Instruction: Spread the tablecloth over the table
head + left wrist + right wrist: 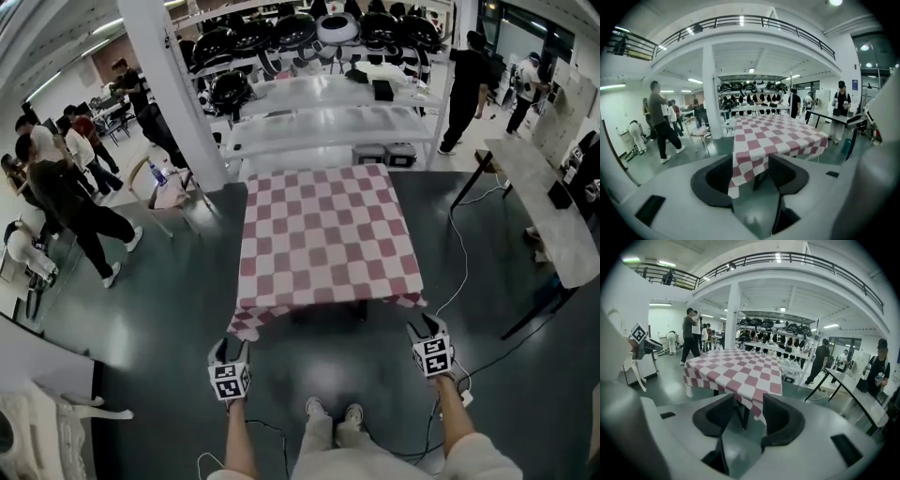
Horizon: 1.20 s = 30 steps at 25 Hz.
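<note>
Red-and-white checked tablecloth (323, 234) lies draped over the bench (743, 416), looks light, limp and prone to sliding, so I'd pinch the two near hanging corners; left tool (231, 347) and right tool (424, 328) both gape, clamping nothing.

1. Legible words, brands or numbers: we find none in any view.
2. Left gripper (232, 342), left marker cube (229, 378): black-and-white square code patterns only. We read no letters or digits.
3. Right gripper (420, 328), right marker cube (433, 355): the same kind of patterns, no characters.
4. Blue sign (854, 85), far right in the left gripper view: too small for us to read.
</note>
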{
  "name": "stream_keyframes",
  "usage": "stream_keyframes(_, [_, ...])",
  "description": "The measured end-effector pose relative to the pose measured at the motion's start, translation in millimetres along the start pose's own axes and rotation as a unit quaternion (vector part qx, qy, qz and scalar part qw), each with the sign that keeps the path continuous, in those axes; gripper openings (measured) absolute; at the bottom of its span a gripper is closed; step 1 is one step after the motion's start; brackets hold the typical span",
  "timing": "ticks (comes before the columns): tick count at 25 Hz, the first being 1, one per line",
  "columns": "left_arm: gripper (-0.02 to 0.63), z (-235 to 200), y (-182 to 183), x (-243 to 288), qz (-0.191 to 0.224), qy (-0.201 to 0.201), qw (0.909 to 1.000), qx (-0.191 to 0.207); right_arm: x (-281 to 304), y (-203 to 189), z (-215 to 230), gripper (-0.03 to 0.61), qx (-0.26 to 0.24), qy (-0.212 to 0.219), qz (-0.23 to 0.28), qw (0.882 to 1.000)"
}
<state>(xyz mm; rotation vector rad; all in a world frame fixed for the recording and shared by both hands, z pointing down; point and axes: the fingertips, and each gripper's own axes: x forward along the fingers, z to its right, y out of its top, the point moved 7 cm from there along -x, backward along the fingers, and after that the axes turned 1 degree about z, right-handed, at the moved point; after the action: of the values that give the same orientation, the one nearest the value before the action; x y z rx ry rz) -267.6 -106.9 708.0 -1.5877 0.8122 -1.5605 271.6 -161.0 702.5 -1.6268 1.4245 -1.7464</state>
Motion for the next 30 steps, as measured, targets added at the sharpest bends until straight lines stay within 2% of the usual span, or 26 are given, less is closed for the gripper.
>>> stream_keyframes(4, [0.19, 21.5, 44.2, -1.5, 0.053, -0.022, 0.9984, 0.005, -7.0, 34.3, -1.0, 0.169, 0.023, -0.007, 0.046, 0.999])
stream_keyframes(9, [0.08, 50.4, 96.0, -8.2, 0.116, -0.041, 0.9919, 0.032, -17.6, 80.2, 0.8, 0.09, 0.035, -0.03, 0.105, 0.993])
stream_keyframes(13, [0.042, 67.3, 138.2, -11.6, 0.161, -0.06, 0.9841, 0.044, -29.7, 113.4, -0.2, 0.039, 0.039, -0.041, 0.146, 0.988])
stream_keyframes(19, [0.026, 79.9, 184.2, -15.0, 0.207, -0.084, 0.9737, 0.042, -43.2, 157.4, -9.1, 0.014, 0.022, -0.042, 0.192, 0.98])
stream_keyframes(23, [0.026, 87.0, 198.7, -13.9, 0.221, -0.092, 0.9694, 0.055, -43.2, 175.9, -11.1, 0.014, 0.008, -0.044, 0.21, 0.977])
stream_keyframes(30, [0.026, 81.1, 219.2, -4.0, 0.238, -0.096, 0.9651, 0.051, -36.1, 203.3, -14.7, 0.014, 0.001, -0.049, 0.236, 0.97])
